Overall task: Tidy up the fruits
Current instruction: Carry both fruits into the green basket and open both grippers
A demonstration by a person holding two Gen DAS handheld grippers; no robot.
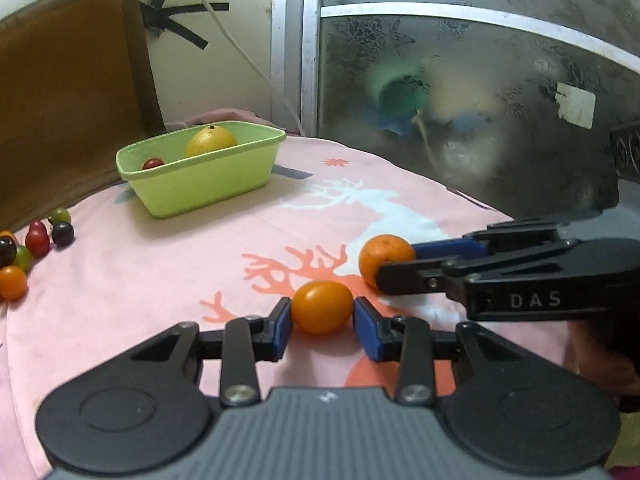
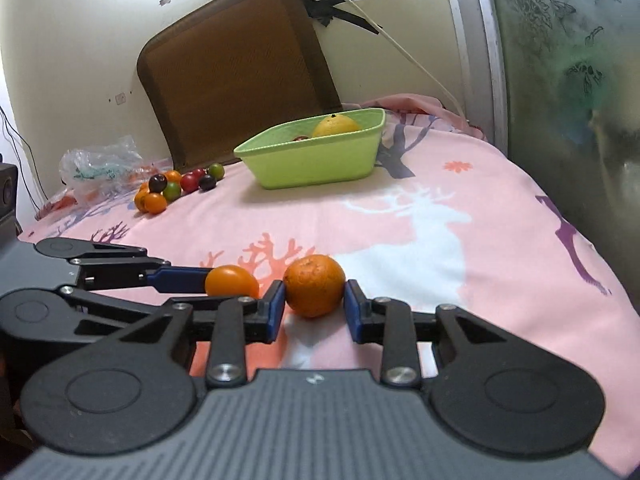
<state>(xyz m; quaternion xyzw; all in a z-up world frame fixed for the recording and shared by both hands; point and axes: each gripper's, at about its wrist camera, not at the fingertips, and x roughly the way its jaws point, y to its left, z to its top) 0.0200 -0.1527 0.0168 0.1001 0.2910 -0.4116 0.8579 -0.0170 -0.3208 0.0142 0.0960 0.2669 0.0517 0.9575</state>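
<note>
Left gripper [image 1: 322, 322]: blue pads bracket the smooth orange tomato [image 1: 322, 307], touching or nearly so; I cannot tell if it is clamped.
Right gripper [image 2: 315, 307]: pads close against the mandarin [image 2: 315, 285], apparently gripping it.
Key relation: green basket [image 2: 316, 160] lies ahead across the pink cloth [image 2: 460, 280], well apart from both fruits.
Basket contents: a yellow citrus [image 1: 211, 141]; a small red fruit, mostly hidden.
Loose pile: small tomatoes [image 2: 176, 186], left of the basket.
</note>
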